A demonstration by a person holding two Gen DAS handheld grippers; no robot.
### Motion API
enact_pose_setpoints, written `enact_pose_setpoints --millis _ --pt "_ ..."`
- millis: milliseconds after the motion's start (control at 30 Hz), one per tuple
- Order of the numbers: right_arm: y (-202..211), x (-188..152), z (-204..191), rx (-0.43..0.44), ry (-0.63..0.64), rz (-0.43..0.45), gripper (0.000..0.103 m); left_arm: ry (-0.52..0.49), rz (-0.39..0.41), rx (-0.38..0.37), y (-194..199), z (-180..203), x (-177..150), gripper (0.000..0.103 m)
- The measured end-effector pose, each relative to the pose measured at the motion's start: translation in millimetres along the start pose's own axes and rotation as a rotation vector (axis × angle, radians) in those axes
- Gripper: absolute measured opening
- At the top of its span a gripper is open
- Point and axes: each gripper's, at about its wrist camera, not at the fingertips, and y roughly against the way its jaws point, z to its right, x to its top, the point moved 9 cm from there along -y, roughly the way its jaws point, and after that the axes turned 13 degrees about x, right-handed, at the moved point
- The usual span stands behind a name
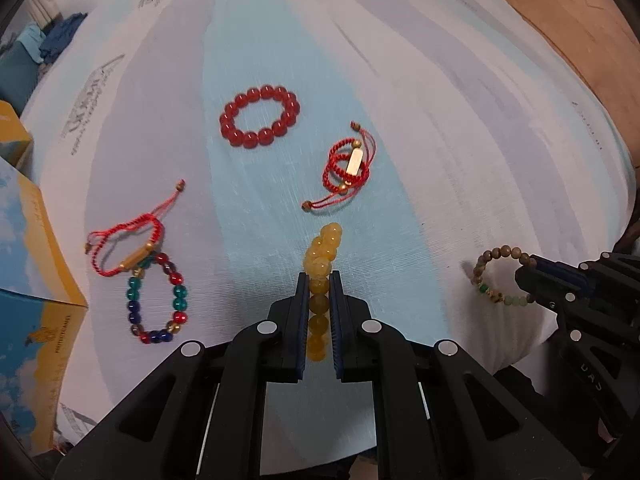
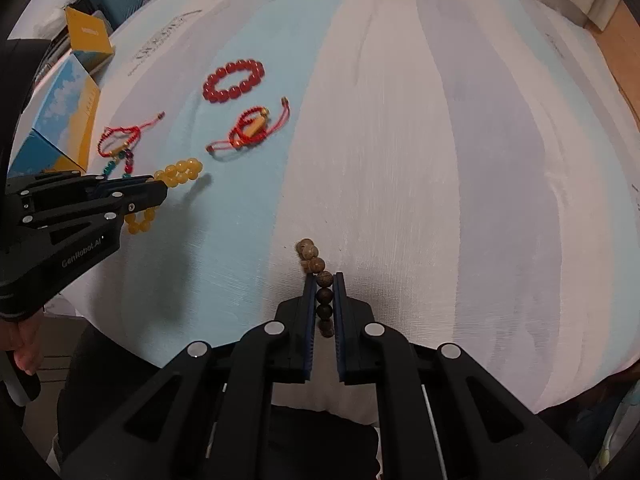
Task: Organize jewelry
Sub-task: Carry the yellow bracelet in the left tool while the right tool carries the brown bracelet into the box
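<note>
My left gripper is shut on a yellow bead bracelet and holds it above the cloth; it also shows in the right wrist view. My right gripper is shut on a brown wooden bead bracelet, which also shows in the left wrist view. On the cloth lie a red bead bracelet, a red cord bracelet with a gold bar, a second red cord bracelet and a multicoloured bead bracelet that overlaps it.
A pale blue and white striped cloth covers the surface. Blue and yellow boxes stand at the left edge, also in the right wrist view. A wooden floor shows at the far right.
</note>
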Motion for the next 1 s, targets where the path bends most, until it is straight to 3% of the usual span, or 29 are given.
enact_pose_setpoints --millis 500,1000 --pt "44 32 -48 0.012 0.044 0.088 0.007 0.046 0.087 0.048 60 -43 13 0.009" --pt "74 79 -148 0.046 0.149 0.152 0.007 0.145 0.151 0.105 119 -137 2 0.009"
